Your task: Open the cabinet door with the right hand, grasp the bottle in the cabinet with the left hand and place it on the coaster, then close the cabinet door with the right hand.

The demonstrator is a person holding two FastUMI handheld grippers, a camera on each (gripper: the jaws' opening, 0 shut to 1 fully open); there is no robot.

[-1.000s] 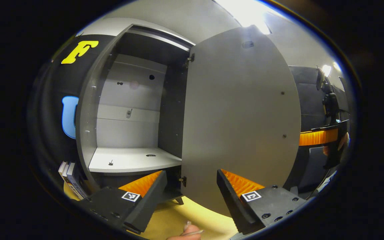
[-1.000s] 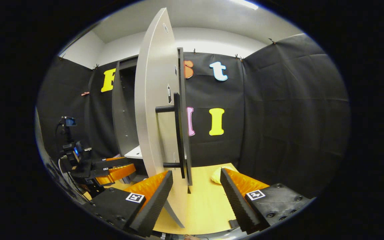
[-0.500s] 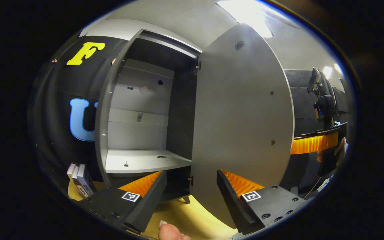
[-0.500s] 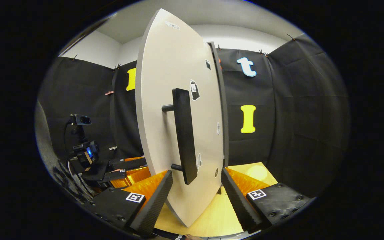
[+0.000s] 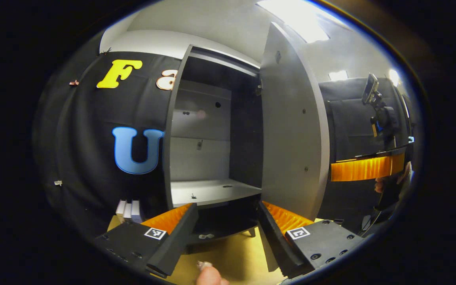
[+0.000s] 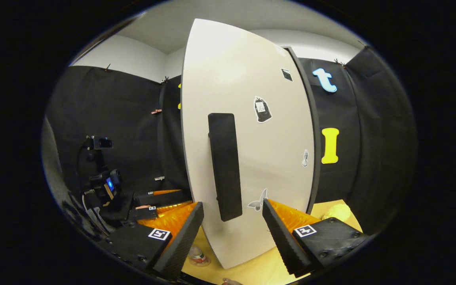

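Note:
The grey cabinet stands open, its white shelf bare. Its door hangs partly swung, inner face toward my left gripper, which is open and holds nothing in front of the cabinet's foot. In the right gripper view the door's pale front with its black handle is close ahead. My right gripper is open, the handle's lower end showing between its fingers. A small clear bottle stands on the yellow table by the door's lower corner. The left gripper shows at left.
A few books lean by the cabinet's left side. A camera on a stand is off to the right. A pale yellow object lies on the table right of the door. A fingertip shows at the bottom.
The door has swung toward the cabinet, and its front face now turns to the right gripper. The left gripper's view has shifted, with the cabinet farther off and more wall at left.

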